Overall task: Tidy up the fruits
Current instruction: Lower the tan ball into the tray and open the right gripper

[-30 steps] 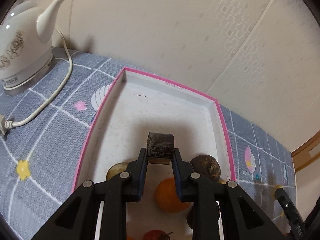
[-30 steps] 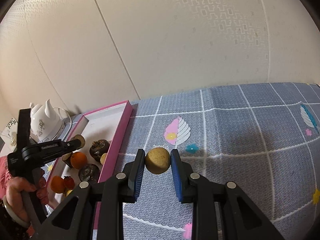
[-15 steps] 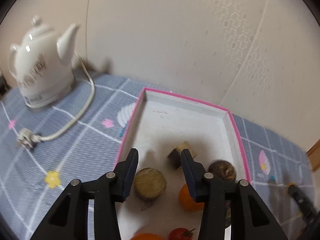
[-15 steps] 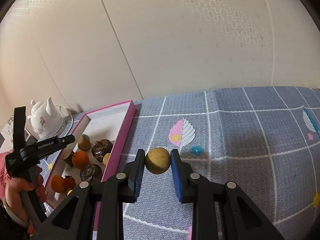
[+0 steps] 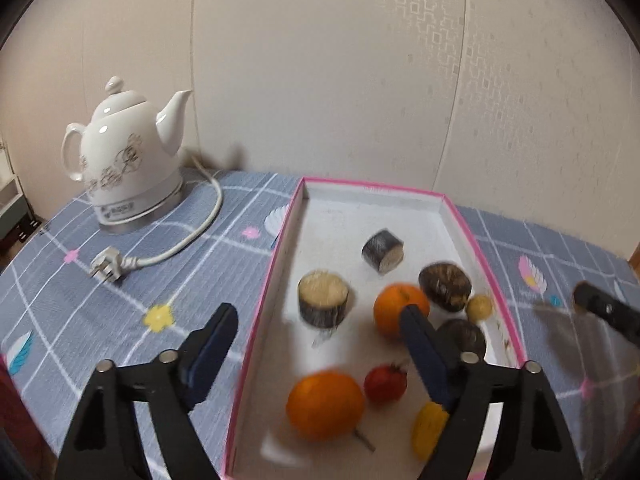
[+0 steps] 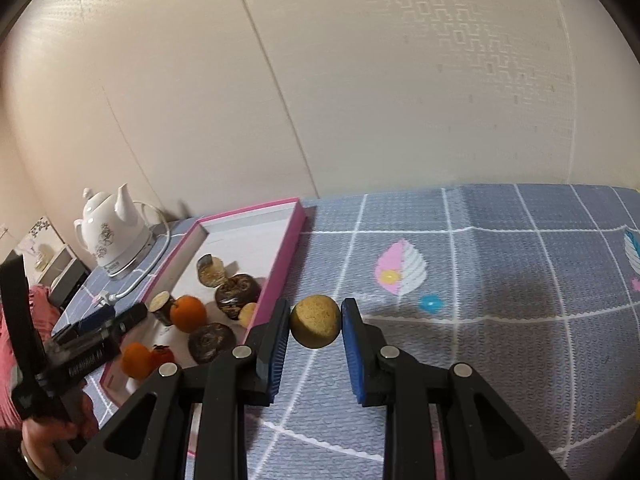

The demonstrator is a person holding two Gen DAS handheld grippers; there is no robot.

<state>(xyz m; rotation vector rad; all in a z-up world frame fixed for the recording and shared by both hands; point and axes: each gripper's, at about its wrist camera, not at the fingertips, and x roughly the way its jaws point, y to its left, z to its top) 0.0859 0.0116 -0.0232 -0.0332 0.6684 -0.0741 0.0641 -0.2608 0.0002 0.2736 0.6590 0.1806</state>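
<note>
Jaws of the right gripper [image 6: 315, 322] pinch a round yellow-brown fruit [image 6: 315, 321]; both blue pads touch its sides and it hangs clear of the tablecloth [image 6: 500, 280]. Jaws of the left gripper [image 5: 316, 330] are spread wide and hold nothing.

Landmark for all positions: the pink-edged tray [image 5: 280, 256].

Position of the held fruit: just outside the tray's right long wall, near the middle of that wall, above the cloth. It sits centred between the fingertips, so the hold looks secure.

Progress, judged from the present layout: most fruit is already inside the tray. Contents visible in the left wrist view:
- two oranges [image 5: 325, 405], one near the tray's front end, one near its centre;
- a small red fruit [image 5: 385, 383] beside the front orange;
- two dark brown round fruits [image 5: 445, 286] against the right wall;
- small yellow fruits [image 5: 479, 306] near the same wall;
- two cut cylindrical pieces [image 5: 323, 298], one standing near the left wall, one lying toward the tray's far end.

Remaining work: the held fruit is apparently the last one outside. It must cross the right wall and be set on bare tray floor; the far end offers the most room.

Outside the tray's left wall stands a white kettle [image 5: 128, 160], its cord [image 5: 192, 236] trailing over the cloth.
</note>
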